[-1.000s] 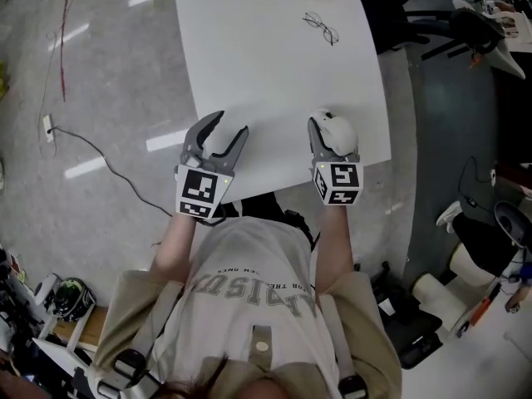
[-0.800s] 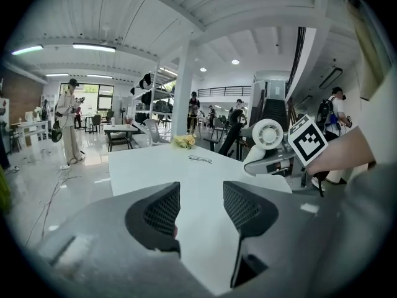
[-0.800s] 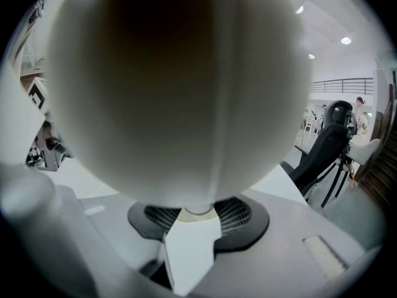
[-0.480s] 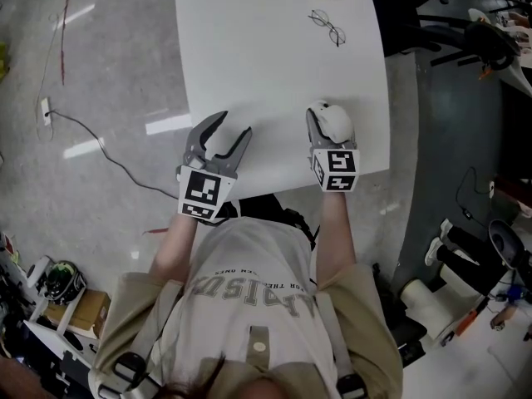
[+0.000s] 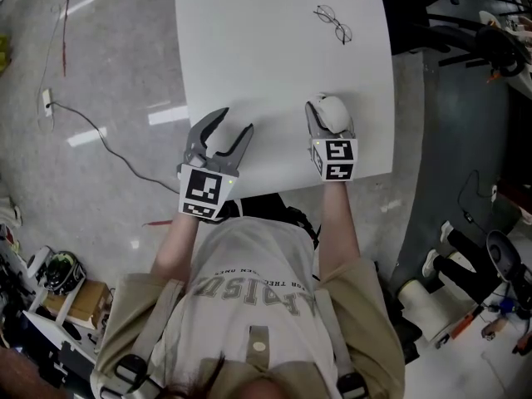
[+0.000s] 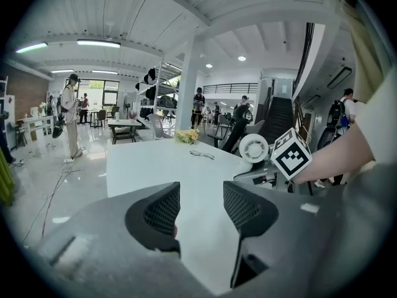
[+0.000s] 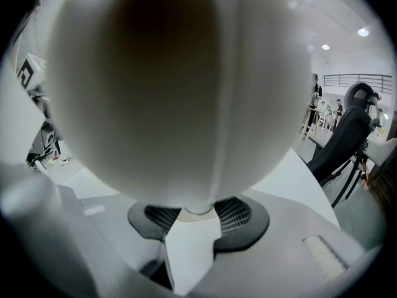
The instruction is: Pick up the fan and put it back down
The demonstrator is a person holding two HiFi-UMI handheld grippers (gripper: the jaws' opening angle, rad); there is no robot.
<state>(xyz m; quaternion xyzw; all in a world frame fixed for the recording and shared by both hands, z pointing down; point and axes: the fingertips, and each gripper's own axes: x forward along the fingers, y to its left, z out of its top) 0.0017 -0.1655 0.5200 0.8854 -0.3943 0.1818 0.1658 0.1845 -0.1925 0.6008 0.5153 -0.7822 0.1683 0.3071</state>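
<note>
Over at the 5 o'clock corner of the white table (image 5: 274,65), the small white fan (image 5: 335,111) sits in the right gripper (image 7: 197,215). The jaws are pinched on the thin neck just under the round head. The head fills most of the right gripper view, so I can't see the base at all, and I can't tell if it's touching the tabletop yet.

My read is that this is the put-it-back-down part. Tips for doing it clean:

- Go straight down and slow. The grip is high, on the neck with the head above it, so I'd guess the fan wants to swing or tip if you rush.
- Level the gripper a bit so the base lands flat rather than on one edge.
- That corner is close to the table edges at 3 and 6 o'clock. Nudging toward 11 o'clock before letting go would give some margin.
- Open only once the weight is clearly on the table, then back out toward 6 o'clock without clipping the neck.

The left gripper (image 5: 233,123) is at 9 o'clock of the fan, well apart from it. Its jaws are spread with nothing between them, so it's free to steady things if needed. The glasses (image 5: 332,23) up at 12 o'clock are well out of the way.
</note>
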